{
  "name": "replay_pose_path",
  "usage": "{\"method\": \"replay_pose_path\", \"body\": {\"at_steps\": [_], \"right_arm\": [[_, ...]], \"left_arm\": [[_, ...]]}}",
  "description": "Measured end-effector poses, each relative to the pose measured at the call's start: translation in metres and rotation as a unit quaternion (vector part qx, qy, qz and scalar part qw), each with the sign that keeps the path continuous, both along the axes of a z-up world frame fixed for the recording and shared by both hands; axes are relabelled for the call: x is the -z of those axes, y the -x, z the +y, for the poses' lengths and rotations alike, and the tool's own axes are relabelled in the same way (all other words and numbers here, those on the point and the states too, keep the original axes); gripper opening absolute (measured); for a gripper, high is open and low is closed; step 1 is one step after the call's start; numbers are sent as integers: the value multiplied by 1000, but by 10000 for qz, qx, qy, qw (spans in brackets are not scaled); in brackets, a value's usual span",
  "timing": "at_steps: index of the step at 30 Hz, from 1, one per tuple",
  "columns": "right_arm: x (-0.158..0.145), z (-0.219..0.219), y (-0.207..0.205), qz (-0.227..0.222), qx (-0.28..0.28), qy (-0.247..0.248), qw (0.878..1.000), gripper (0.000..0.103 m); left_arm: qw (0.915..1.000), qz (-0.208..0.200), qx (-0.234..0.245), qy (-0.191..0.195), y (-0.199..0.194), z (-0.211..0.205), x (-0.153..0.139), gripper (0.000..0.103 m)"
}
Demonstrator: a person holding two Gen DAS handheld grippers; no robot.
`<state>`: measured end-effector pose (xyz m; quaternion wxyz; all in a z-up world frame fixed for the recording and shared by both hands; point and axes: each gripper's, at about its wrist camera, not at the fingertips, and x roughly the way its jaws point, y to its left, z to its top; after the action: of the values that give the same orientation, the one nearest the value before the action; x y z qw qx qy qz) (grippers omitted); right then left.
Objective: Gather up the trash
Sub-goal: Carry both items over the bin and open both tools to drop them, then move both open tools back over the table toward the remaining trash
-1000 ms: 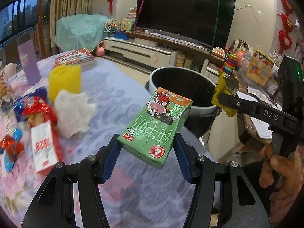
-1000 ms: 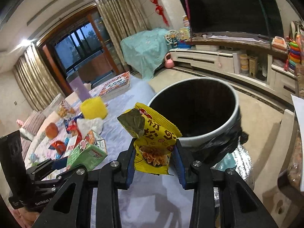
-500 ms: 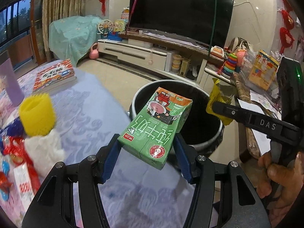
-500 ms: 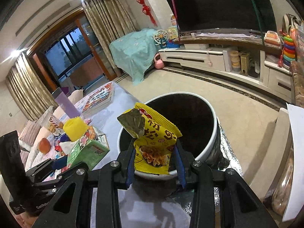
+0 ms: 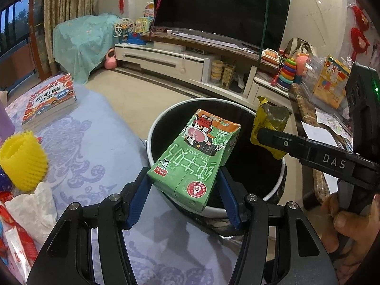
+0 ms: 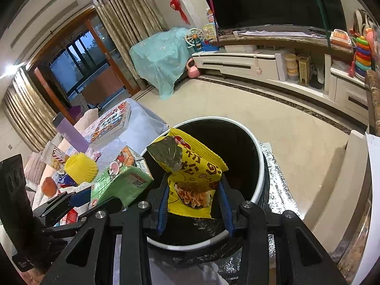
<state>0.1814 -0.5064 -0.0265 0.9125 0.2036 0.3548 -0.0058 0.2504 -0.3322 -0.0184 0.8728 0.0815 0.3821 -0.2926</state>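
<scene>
Your left hand-held gripper [image 5: 185, 185] clamped on the green carton [image 5: 194, 156], your right hand-held gripper [image 6: 193, 198] on the yellow snack bag [image 6: 194, 171], both above the bin [image 6: 258, 166]

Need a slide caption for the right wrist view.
Right gripper holds a yellow snack wrapper over the open trash bin.

The green carton [image 5: 197, 159] is coated paperboard with a slight sheen, creased at its top. The yellow snack bag [image 6: 192, 173] is crinkly plastic film, silvery foil showing where it is torn open. The bin [image 5: 152, 142] has a smooth white plastic rim and a glossy black bag liner. Both grippers look like matt black plastic with blue rubbery pads and shiny metal screws. A soft, matt patterned cloth covers the tabletop [image 5: 95, 142].
</scene>
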Motion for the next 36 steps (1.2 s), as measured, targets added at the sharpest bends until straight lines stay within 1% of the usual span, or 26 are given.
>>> {"method": "replay_pose_path", "body": {"at_steps": [5,7,8,9,11,12,13,15,17,23,28,36], "right_arm": [[2,-4,-4,48,22,-25,10000,40],[3,-4,-7,82,-1,-43,10000,41],[3,-5,-7,94,7,-35,9999,47],[2,-5,-7,94,13,-27,10000,52],[1,-5,-5,77,19,-56,10000,64],[0,-6,-5,59,22,-95,9999,67],[0,-7,-4,46,30,-110,9999,70],[-2,-7,-1,7,47,-134,9999,71],[-3,-6,3,-38,60,-156,9999,76],[-9,6,17,-209,70,-191,9996,85],[-12,30,30,-325,-36,-69,9994,90],[-9,71,46,-439,-283,-36,9986,93]], "left_arm": [[10000,38,-13,-38,-3,-3,2,57],[10000,61,-17,-45,-3,-4,2,61],[10000,60,-31,-46,-3,-3,2,68],[10000,33,-48,-32,-2,-2,1,72],[10000,9,-69,-8,0,2,1,76],[10000,14,-74,6,1,4,1,77],[10000,19,-88,16,2,6,1,77],[9999,22,-140,47,6,13,2,77],[9998,15,-189,94,11,21,2,78],[9988,-1,-427,226,28,52,3,79],[9974,-64,-673,239,43,83,4,79],[9925,76,-1139,440,60,136,11,80]]}}
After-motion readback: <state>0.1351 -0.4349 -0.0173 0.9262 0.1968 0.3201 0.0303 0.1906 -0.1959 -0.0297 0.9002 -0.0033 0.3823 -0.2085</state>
